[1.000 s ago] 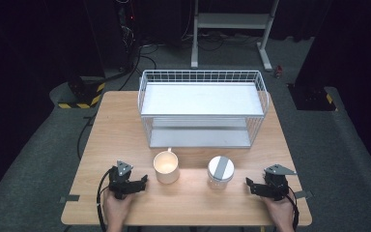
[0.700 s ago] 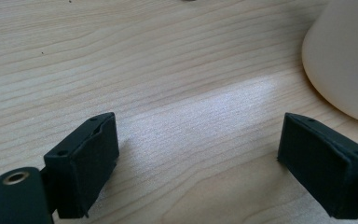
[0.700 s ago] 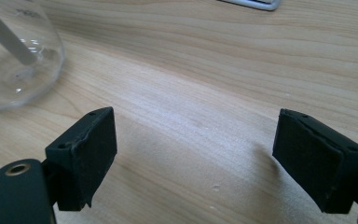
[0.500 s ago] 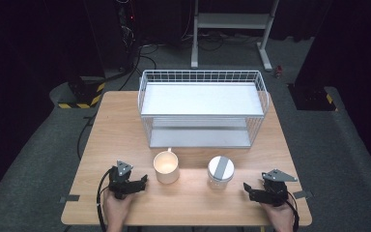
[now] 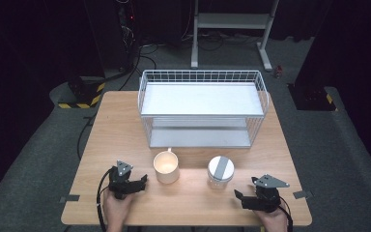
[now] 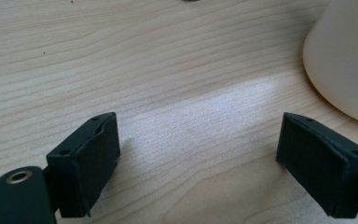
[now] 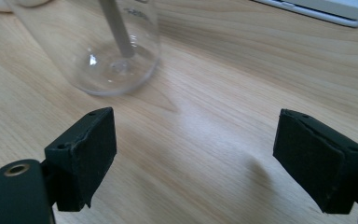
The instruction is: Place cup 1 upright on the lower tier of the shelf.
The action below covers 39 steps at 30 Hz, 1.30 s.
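A cream mug (image 5: 166, 167) stands on the wooden table (image 5: 121, 130), its handle pointing toward the rack. To its right stands a clear glass jar (image 5: 221, 170) with a grey-striped white lid. My left gripper (image 5: 143, 181) rests on the table left of the mug, jaws open toward it. In the left gripper view the gripper (image 6: 196, 158) has bare wood between its jaws and the mug (image 6: 345, 56) stands at the upper right. My right gripper (image 5: 238, 196) lies near the front edge, below and right of the jar. Its jaws (image 7: 193, 158) are open and empty, with the jar (image 7: 107, 46) ahead to the left.
A white two-tier wire rack (image 5: 203, 106) stands at the back of the table, both shelves bare; its base (image 7: 326, 9) edges the right gripper view. Tape marks (image 5: 70, 198) sit near the front corners. Dark floor with cables surrounds the table.
My right gripper has slid a little toward the near edge of the table and slightly left. The left gripper, mug and jar have not moved.
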### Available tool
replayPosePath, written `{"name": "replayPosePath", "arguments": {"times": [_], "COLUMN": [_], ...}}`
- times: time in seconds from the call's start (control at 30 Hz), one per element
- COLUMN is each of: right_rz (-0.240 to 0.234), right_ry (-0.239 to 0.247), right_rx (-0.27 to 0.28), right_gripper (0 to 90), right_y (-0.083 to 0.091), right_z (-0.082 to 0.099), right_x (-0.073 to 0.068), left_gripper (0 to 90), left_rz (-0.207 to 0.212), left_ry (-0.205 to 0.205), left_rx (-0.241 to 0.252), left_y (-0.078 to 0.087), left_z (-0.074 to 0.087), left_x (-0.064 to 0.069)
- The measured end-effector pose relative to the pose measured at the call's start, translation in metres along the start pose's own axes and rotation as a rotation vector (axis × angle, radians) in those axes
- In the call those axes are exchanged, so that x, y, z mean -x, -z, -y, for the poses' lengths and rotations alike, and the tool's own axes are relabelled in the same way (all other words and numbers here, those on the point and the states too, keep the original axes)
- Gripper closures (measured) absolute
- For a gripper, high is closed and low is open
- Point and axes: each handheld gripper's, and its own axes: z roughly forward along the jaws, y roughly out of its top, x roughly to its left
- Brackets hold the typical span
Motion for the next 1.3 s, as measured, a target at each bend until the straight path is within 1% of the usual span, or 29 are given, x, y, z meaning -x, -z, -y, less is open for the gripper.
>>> {"name": "replayPosePath", "arguments": {"times": [0.13,0.2,0.57,0.7,1.0,1.3], "right_rz": [-0.024,-0.035,-0.086,-0.091,-0.099,-0.088], "right_ry": [0.011,0.033,0.071,0.086,0.109,0.108], "right_rx": [-0.004,0.001,0.016,0.022,0.039,0.056], "right_gripper": [13.1,13.0,12.5,11.8,10.8,10.9], "right_y": [-0.004,-0.006,-0.017,-0.021,-0.029,-0.035], "right_z": [-0.002,-0.005,-0.019,-0.025,-0.038,-0.046], "right_x": [-0.007,-0.011,-0.029,-0.032,-0.039,-0.041], "left_gripper": [13.7,13.8,13.9,14.0,14.0,14.0], "left_rz": [0.000,0.000,-0.001,-0.001,-0.001,-0.001], "left_ry": [0.000,-0.004,-0.003,0.002,-0.003,-0.003], "left_rx": [0.001,-0.002,0.000,0.004,-0.001,0.000], "left_y": [0.000,0.000,0.000,0.000,0.000,0.000], "left_z": [0.000,0.000,0.000,0.000,0.000,0.000], "left_x": [0.000,0.000,0.000,0.000,0.000,0.000]}}
